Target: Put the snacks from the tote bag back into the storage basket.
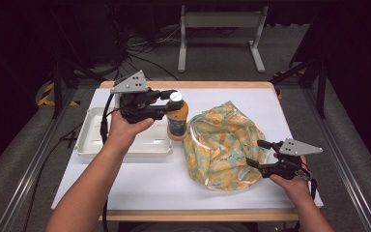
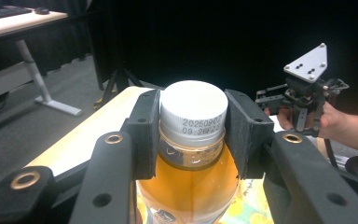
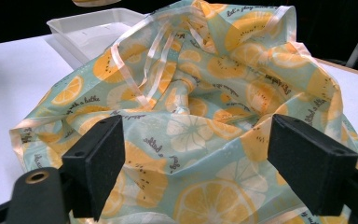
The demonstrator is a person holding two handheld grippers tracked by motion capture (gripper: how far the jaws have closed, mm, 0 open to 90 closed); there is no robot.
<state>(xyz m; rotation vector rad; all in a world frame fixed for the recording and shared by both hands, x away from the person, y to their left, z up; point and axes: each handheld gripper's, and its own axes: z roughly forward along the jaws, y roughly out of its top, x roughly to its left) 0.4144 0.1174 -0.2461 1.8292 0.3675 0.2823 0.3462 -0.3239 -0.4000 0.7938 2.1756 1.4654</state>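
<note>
An orange drink bottle [image 1: 178, 117] with a white cap [image 2: 194, 110] stands upright between a white tray [image 1: 89, 140] and a crumpled teal drawstring bag [image 1: 222, 145] printed with orange and lemon slices, lying mid-table, its ribbon cords [image 3: 156, 60] loose.

Lab — black curtains [image 1: 24, 43], aluminium rails [image 1: 34, 159]

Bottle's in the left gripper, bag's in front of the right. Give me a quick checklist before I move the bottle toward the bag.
1. Left gripper shut on bottle at the cap: ok.
2. Cap seated on bottle: ok.
3. Right gripper open, fingers apart over the bag: ok.
4. Bag mouth held open: not ok, it lies crumpled.
5. Bottle clear of the tray: cannot tell.
</note>
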